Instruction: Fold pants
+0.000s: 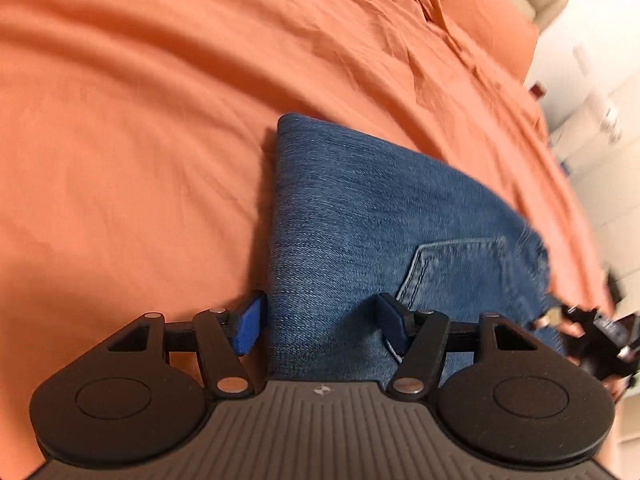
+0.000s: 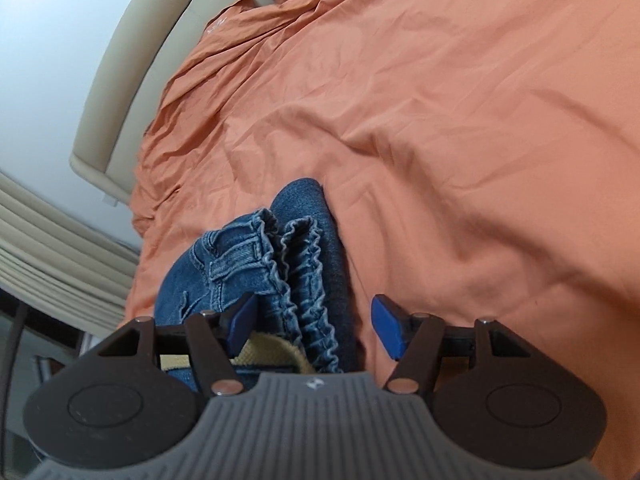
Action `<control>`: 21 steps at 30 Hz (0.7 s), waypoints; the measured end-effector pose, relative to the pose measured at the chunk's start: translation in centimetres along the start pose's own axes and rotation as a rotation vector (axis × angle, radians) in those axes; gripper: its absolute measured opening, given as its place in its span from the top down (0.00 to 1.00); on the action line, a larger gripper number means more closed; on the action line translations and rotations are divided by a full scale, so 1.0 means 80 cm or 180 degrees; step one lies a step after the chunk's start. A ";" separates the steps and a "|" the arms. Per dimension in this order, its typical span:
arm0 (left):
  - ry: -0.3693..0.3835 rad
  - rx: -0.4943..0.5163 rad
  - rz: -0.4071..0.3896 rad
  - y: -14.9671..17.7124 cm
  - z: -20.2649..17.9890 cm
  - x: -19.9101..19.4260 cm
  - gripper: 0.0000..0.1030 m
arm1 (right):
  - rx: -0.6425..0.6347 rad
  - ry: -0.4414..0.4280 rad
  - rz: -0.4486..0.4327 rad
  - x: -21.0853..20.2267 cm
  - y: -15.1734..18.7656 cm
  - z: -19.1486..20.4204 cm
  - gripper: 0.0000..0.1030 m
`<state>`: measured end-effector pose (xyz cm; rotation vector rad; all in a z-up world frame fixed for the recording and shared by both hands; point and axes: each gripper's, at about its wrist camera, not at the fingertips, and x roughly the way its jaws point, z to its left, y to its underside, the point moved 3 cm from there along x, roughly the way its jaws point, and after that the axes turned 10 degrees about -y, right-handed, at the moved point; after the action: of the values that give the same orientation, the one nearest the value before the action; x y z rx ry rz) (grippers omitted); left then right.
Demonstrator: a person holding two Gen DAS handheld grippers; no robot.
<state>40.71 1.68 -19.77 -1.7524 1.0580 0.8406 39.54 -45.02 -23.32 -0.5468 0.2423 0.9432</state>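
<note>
From my left gripper (image 1: pixel 318 324) I look down on the jeans (image 1: pixel 360 208), folded into a thick blue bundle on the bed's orange sheet (image 1: pixel 140 120), a back pocket (image 1: pixel 452 268) facing up. Its fingers (image 1: pixel 250 326) are spread: one blue pad sits just beside the bundle's edge, the other over the denim, and I see nothing pinched. My right gripper (image 2: pixel 314 326) is at the other end, where the gathered waistband (image 2: pixel 296 264) shows. Its fingers (image 2: pixel 386 328) are also spread, straddling the waistband without pressing it. A beige headboard (image 2: pixel 120 80) borders the sheet.
</note>
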 end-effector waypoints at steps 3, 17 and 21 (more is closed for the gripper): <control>0.0139 -0.0155 -0.0002 0.003 0.007 0.006 0.32 | 0.0090 -0.0149 0.0037 0.009 0.000 -0.004 0.51; -0.0093 -0.0138 -0.0190 0.010 -0.021 -0.007 0.87 | 0.0007 -0.0311 -0.0038 0.004 -0.001 0.006 0.78; -0.0345 0.0079 -0.0285 0.011 -0.046 -0.025 0.90 | -0.0103 -0.0271 -0.0124 -0.004 0.002 0.019 0.80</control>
<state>39.45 -1.33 -17.03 -1.7010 0.9086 0.8533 39.17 -44.36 -21.90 -0.5379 0.1398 0.9317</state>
